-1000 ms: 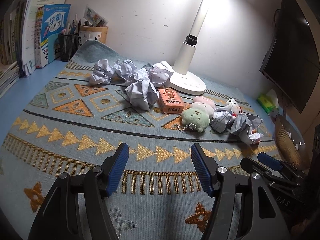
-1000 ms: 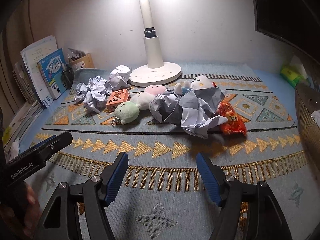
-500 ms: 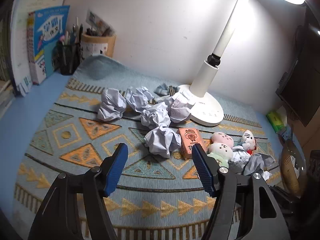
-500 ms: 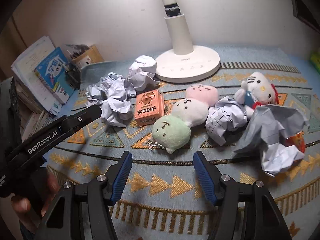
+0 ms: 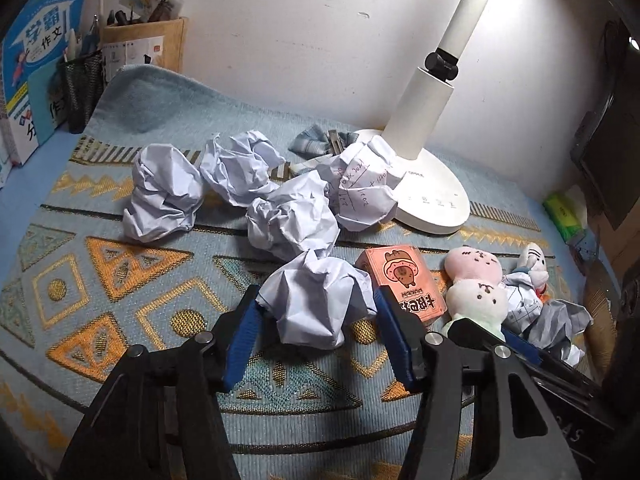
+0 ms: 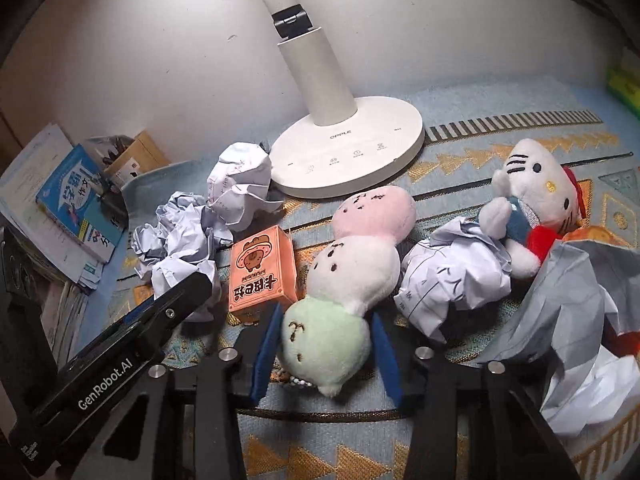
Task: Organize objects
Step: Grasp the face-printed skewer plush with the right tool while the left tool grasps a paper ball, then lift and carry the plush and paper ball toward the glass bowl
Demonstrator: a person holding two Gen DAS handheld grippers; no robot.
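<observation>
On the patterned mat (image 5: 120,280) lie several crumpled paper balls. The nearest paper ball (image 5: 316,312) sits between the blue pads of my left gripper (image 5: 317,291), whose jaws are closing and touch both its sides. A three-ball plush (image 6: 360,264) in pink, white and green lies lengthwise toward my right gripper (image 6: 326,312). Its jaws are closing too, with the pads against the green end. The left gripper (image 6: 176,296) also shows at the left of the right wrist view. Both things still rest on the mat.
An orange card box (image 6: 262,276) lies between the ball and the plush. A white lamp base (image 6: 352,156) stands behind them. A white cat plush (image 6: 532,196) and more crumpled paper (image 6: 452,276) lie at the right. Books (image 5: 36,60) and a pen holder (image 5: 82,84) stand far left.
Both grippers have moved forward over the mat. The left one now straddles the nearest paper ball, the right one the plush's green end. Both pairs of jaws have narrowed.
</observation>
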